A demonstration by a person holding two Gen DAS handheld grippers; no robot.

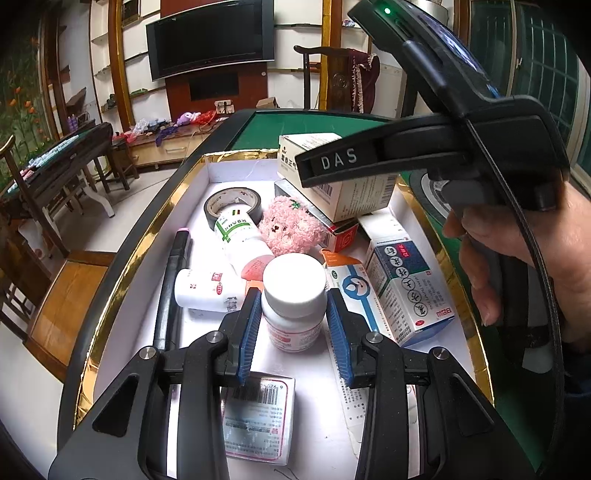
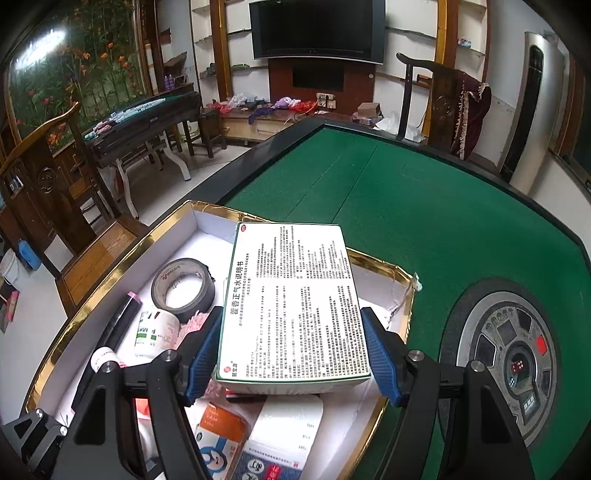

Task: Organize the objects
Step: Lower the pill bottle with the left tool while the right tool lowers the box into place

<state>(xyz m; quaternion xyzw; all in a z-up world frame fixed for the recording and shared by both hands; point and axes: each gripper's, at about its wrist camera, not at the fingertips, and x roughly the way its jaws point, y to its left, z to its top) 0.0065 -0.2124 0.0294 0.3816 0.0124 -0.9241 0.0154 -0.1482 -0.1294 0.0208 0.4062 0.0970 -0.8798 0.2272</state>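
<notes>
Blue ribbed fingers (image 1: 248,332) of the left gripper (image 1: 294,334) are closed narrowly on a white-capped round plastic pill bottle (image 1: 293,301), held upright over the gold-rimmed white cardboard tray (image 1: 147,236). Right gripper (image 2: 291,363) pads are pressed wide against a flat white medicine box with black print (image 2: 295,299), held above the tray's far end, over the green felt table (image 2: 443,221).

Wall-mounted television (image 2: 317,27) above green-felt table (image 2: 424,206).

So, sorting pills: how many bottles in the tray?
3 bottles: one in the left gripper, one lying left of it, one against the tape roll; others may be hidden.
</notes>
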